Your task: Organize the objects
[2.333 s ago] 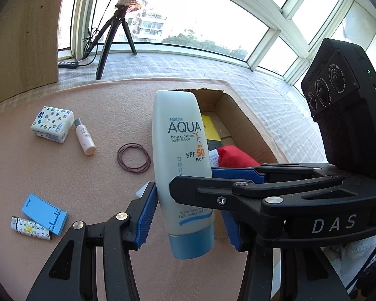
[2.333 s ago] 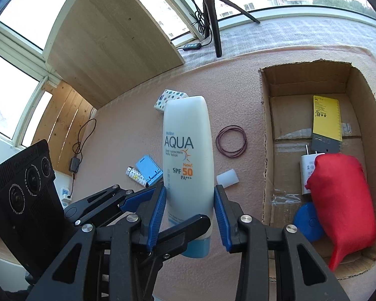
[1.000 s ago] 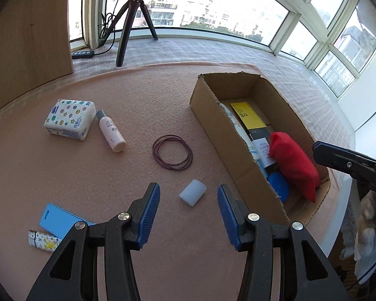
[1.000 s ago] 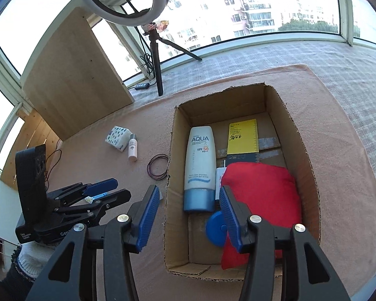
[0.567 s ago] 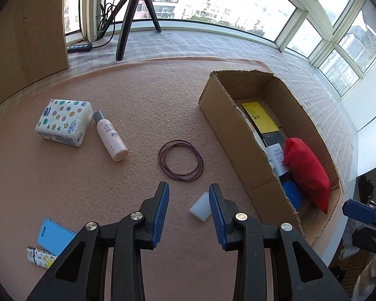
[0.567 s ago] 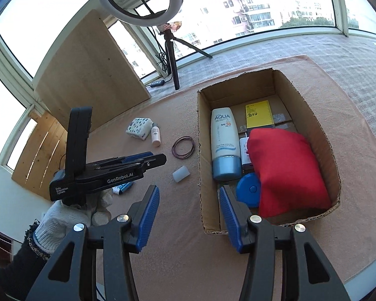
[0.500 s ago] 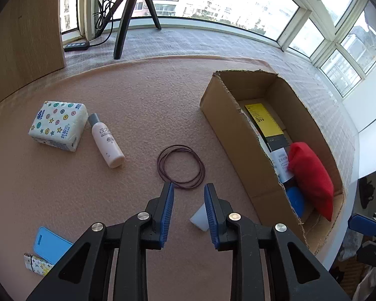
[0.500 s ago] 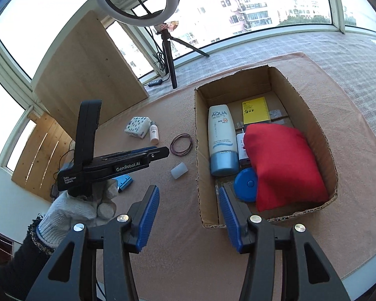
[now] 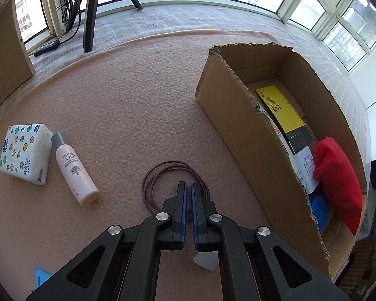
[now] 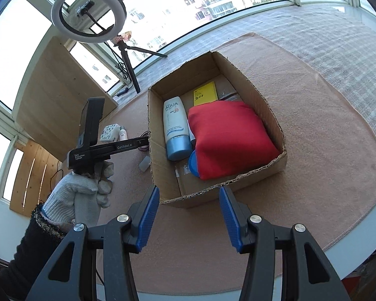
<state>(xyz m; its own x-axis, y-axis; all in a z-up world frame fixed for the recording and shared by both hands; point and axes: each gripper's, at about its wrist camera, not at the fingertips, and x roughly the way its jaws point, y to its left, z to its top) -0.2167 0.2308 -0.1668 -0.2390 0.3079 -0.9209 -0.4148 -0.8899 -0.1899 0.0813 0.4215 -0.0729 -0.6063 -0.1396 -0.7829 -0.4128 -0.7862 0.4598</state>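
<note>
The pink bottle [image 9: 74,170] reads "COGI". The sunscreen tube [image 10: 175,128] reads "AQUA" and "SPF 50". The left gripper [image 10: 144,141] carries "GenRobot.AI" on its arm and "Data Acquisition System" on its body.

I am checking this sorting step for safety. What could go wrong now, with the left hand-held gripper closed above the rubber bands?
1. The left hand-held gripper is shut with nothing between its fingers. Over the thin rubber bands, it may fail to catch them unless it reopens.
2. The small white cap lies under the gripper body, mostly hidden, so it could be knocked.
3. The cardboard box is crowded by the red bag, so new items may not settle.
</note>
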